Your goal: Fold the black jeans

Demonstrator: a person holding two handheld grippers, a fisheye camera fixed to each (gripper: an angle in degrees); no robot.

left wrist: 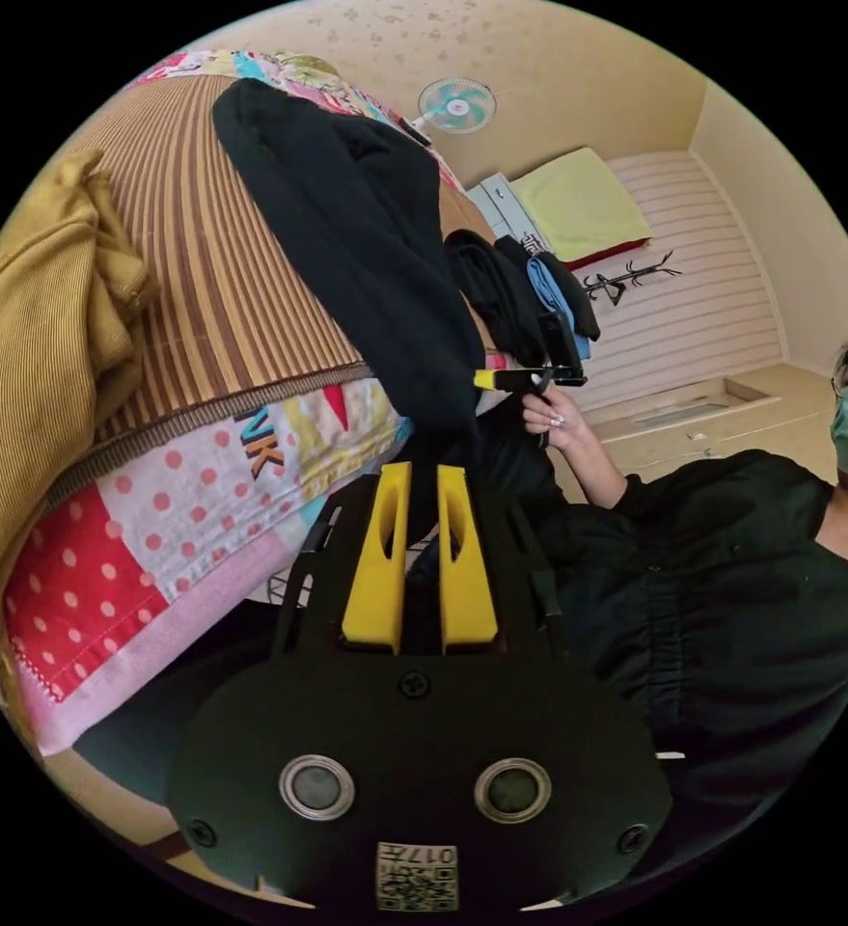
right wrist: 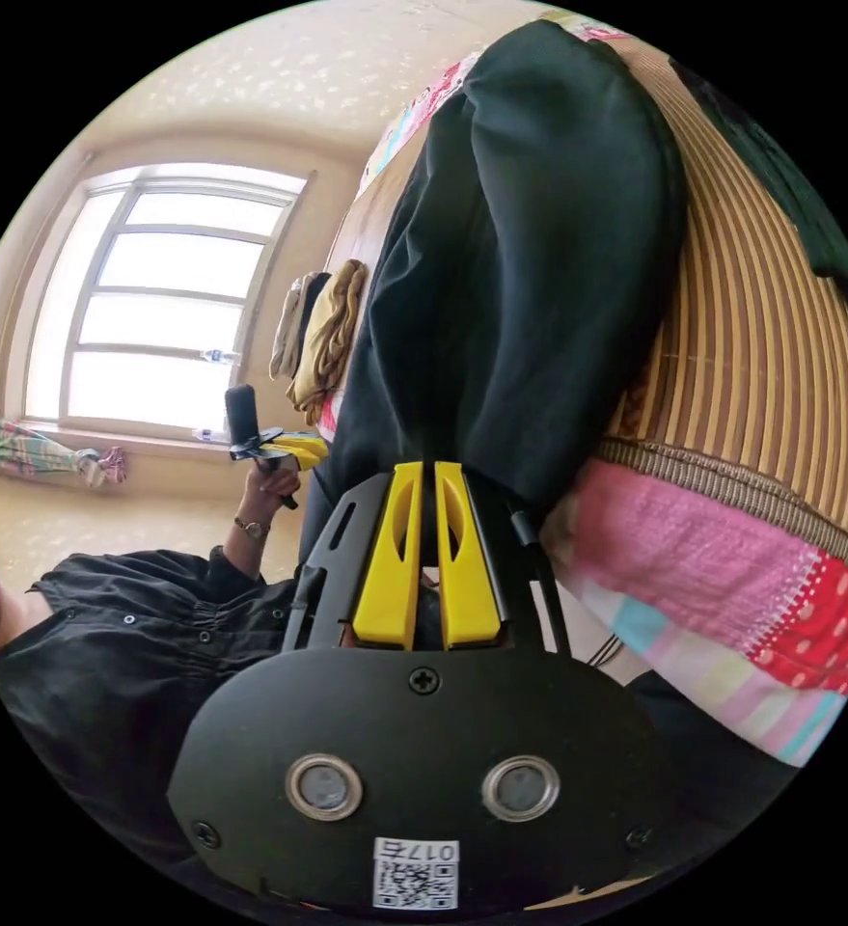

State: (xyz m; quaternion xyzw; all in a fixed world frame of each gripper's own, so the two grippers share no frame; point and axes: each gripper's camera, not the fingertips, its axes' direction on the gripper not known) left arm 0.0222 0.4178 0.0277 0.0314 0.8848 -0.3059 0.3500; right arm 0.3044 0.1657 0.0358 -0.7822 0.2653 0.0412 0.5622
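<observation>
The black jeans (left wrist: 366, 241) lie across the striped mat of the bed and hang over its edge. In the left gripper view, my left gripper (left wrist: 422, 468) is shut on the hanging hem, with black cloth between its yellow jaws. Just to its right, a hand holds my right gripper (left wrist: 489, 379), whose tips pinch the same edge of cloth. In the right gripper view, the jeans (right wrist: 530, 241) drape down into my right gripper (right wrist: 421, 466), which is shut on them. To the left there, my left gripper (right wrist: 303, 446) is held at the jeans' edge.
The bed carries a brown striped mat (left wrist: 211, 270) over a patchwork quilt (left wrist: 173, 521). A mustard garment (left wrist: 47, 318) lies on the bed, and a pile of dark and blue clothes (left wrist: 530, 289) sits further along. A person in black (left wrist: 713, 598) stands close. A window (right wrist: 153, 299) is behind.
</observation>
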